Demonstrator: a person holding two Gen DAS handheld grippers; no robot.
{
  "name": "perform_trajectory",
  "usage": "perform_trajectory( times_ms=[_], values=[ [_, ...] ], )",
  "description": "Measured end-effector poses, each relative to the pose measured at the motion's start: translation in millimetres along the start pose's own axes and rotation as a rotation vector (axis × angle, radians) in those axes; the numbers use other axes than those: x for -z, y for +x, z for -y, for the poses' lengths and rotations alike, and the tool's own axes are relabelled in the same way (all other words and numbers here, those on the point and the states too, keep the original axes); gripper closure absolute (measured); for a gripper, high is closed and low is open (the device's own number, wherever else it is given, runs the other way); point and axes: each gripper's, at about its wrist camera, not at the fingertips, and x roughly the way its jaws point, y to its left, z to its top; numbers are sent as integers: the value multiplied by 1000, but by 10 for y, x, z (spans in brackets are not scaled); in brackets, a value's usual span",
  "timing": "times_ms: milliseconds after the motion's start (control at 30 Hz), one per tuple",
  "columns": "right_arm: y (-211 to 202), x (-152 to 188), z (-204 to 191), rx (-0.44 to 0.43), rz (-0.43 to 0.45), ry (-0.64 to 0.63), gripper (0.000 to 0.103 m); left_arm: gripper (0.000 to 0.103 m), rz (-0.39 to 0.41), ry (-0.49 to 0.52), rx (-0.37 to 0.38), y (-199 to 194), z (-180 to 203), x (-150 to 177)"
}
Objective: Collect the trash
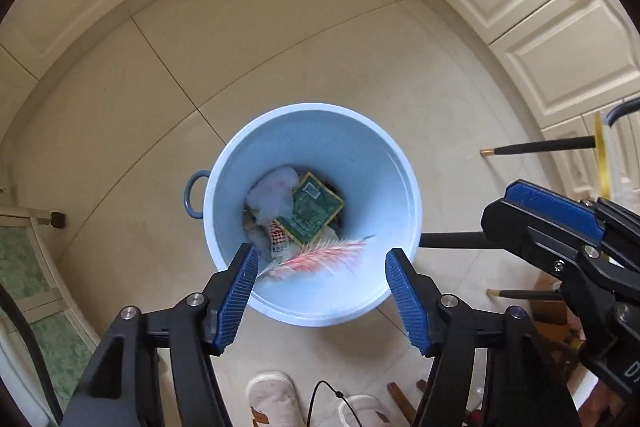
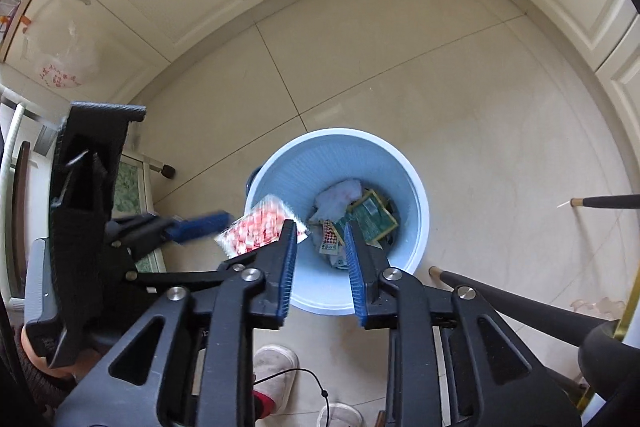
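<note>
A light blue bin [image 1: 376, 163] stands on the tiled floor, also in the right wrist view [image 2: 412, 187]. Inside lie a green packet [image 1: 316, 207], white tissue [image 1: 272, 191] and a small red-checked wrapper [image 1: 278, 237]. A red-and-white wrapper [image 1: 316, 259] is in the air between my left gripper's open fingers, over the bin's near side; the right wrist view shows it blurred [image 2: 256, 227] at the bin's left rim. My left gripper [image 1: 320, 291] is open above the bin. My right gripper [image 2: 320, 259] is open and empty above the bin.
Cream cabinets [image 1: 560, 27] line the walls around the corner. Black chair legs [image 2: 520, 303] stand right of the bin. A glass-topped stand [image 2: 132, 187] is at the left. Slippered feet [image 1: 272, 399] are below the grippers. A plastic bag [image 2: 64, 63] hangs on a cabinet.
</note>
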Motion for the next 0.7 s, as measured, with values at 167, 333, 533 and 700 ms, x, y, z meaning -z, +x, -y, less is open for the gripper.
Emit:
perform_trajectory(
  times_ms=[167,333,533,700],
  values=[
    [-201,37,-28,9,32,-1,59,41,12,-43,-29,-237,186,-112],
    [-616,65,-288,20,97,-55,44,41,137,-106,-70,-811,519,13],
    [-1398,238,-788,89,232,-164,21,38,347,-146,-163,-1776,706,451],
    [-2326,616,-1086,176,396,-213,7,27,543,-112,-224,-2607,1072,916]
  ],
)
